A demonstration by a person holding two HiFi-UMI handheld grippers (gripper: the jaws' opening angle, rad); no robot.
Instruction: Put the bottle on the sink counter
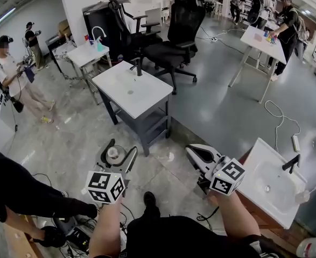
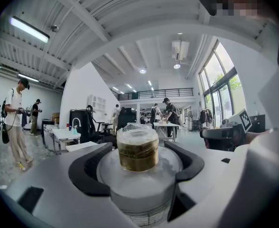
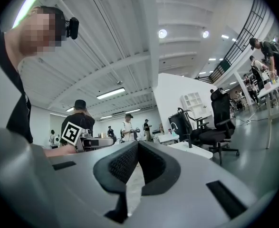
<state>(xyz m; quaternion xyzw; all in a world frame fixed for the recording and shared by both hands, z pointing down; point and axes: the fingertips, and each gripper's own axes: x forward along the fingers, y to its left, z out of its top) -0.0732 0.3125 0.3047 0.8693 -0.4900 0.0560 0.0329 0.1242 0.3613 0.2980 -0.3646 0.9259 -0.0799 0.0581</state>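
A view from a camera on a person's head looks steeply down at a grey workshop floor. Two handheld grippers reach forward from the bottom of the frame.

The left gripper sits at lower left. Its jaws are closed around a clear bottle, pressing on its shoulder from both sides. In the left gripper view the bottle stands upright between the dark pads, its cap wrapped in clear film over a brownish band. It is held in the air above the floor, resting on nothing.

The right gripper sits at lower right of centre. Its jaws are pressed together with nothing between them.

Just above the middle of the head view is a white sink counter on a dark grey frame, with a black tap at its far edge. Its top looks bare. It lies well ahead of the bottle. A second white sink fills the lower right corner, near the right gripper. Which one is meant I cannot tell.

Black office chairs stand beyond the counter, and several people work at tables around the edges.

The task looks about half done. The bottle is picked up and securely held, but carrying it to a counter, setting it down and letting go are not yet done.
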